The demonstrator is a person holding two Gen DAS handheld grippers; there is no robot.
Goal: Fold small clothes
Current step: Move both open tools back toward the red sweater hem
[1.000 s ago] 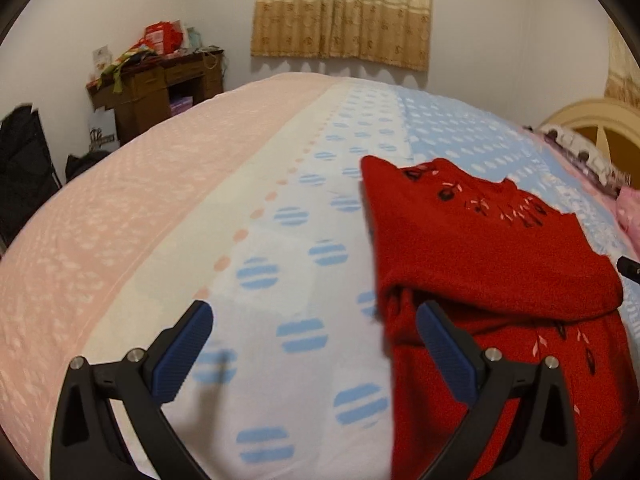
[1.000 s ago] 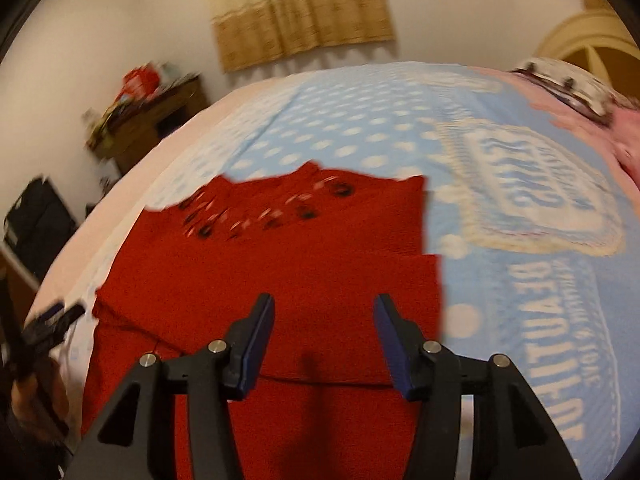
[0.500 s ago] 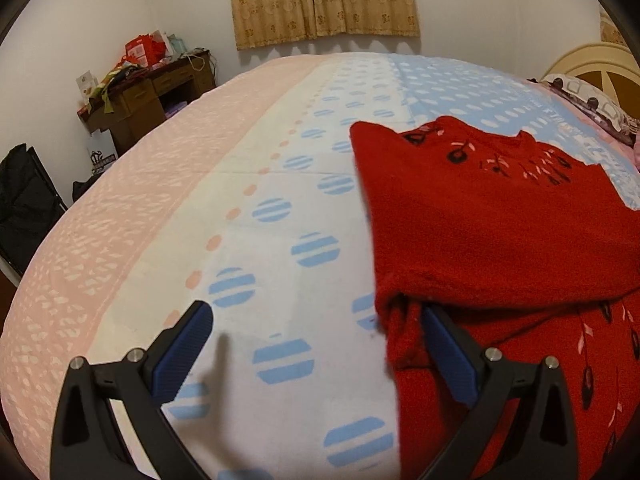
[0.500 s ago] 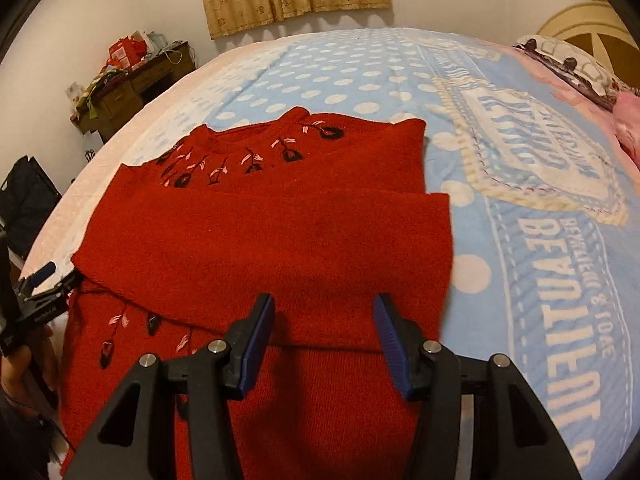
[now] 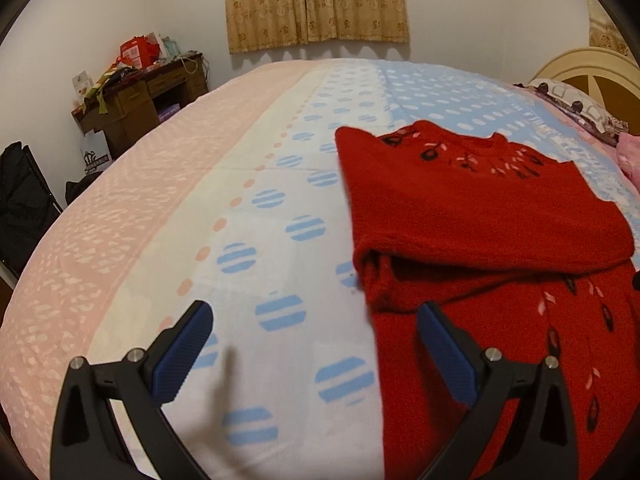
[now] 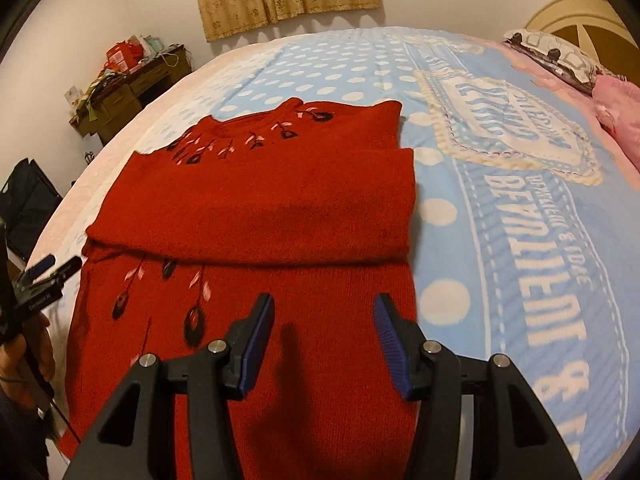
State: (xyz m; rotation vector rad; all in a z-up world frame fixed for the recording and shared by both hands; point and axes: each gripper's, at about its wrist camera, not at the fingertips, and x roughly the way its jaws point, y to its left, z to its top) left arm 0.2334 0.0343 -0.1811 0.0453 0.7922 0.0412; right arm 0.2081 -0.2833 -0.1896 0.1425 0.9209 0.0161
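A red knitted sweater (image 6: 256, 200) with black and pink embroidery lies flat on the bed, both sleeves folded across its chest. It also shows in the left wrist view (image 5: 480, 216). My left gripper (image 5: 312, 344) is open and empty, hovering over the sheet at the sweater's left edge; its right finger is over the red fabric. My right gripper (image 6: 324, 332) is open and empty, above the sweater's lower body near its right edge. The left gripper's tips (image 6: 52, 266) show at the left of the right wrist view.
The bed has a pink, white and blue dotted sheet (image 5: 180, 208) and a blue printed blanket (image 6: 520, 200). A pillow (image 6: 552, 56) and pink cloth (image 6: 620, 112) lie by the headboard. A cluttered wooden desk (image 5: 136, 100) and a black bag (image 5: 20, 200) stand at the left wall.
Both grippers have pulled back and risen slightly from the sweater, so more of its lower body shows. Both stay open. The sweater has not moved.
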